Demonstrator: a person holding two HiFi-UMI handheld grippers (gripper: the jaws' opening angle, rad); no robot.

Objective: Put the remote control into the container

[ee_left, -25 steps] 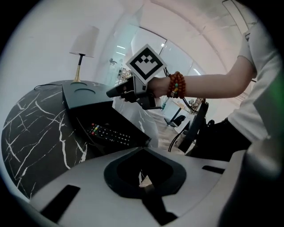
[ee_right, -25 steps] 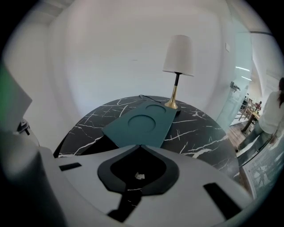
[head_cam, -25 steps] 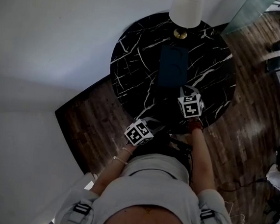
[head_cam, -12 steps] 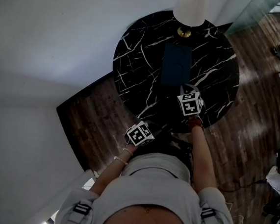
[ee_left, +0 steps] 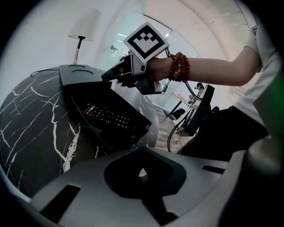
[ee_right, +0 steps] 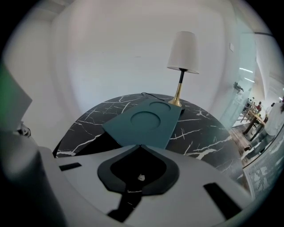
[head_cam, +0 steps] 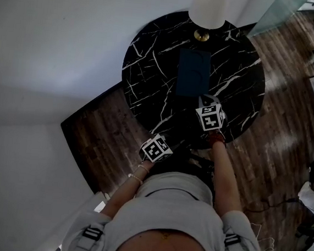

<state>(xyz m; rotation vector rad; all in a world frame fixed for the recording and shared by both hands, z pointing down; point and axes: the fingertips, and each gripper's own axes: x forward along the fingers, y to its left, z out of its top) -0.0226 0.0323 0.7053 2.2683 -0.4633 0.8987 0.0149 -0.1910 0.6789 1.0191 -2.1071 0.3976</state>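
On the round black marble table (head_cam: 151, 66) stands a dark teal container (head_cam: 194, 70). In the left gripper view a black remote control (ee_left: 105, 116) with coloured buttons lies inside the container (ee_left: 143, 123), below its lid (ee_left: 80, 73). The lid (ee_right: 146, 122) has round recesses. My right gripper (ee_right: 141, 146) is shut, its tips at the lid's near edge; whether it pinches the lid I cannot tell. The left gripper view shows the right gripper (ee_left: 108, 75) just above the container. Shut and empty, my left gripper (ee_left: 142, 150) hangs at the table's near edge (head_cam: 169, 142).
A lamp (head_cam: 208, 11) with a white shade and brass stem stands at the table's far edge, behind the container. White wall lies to the left, wood floor (head_cam: 279, 123) to the right. Cables and furniture (ee_left: 195, 111) sit beyond the table's right side.
Only the head view shifts slightly. Both grippers keep their places relative to the table and the container.
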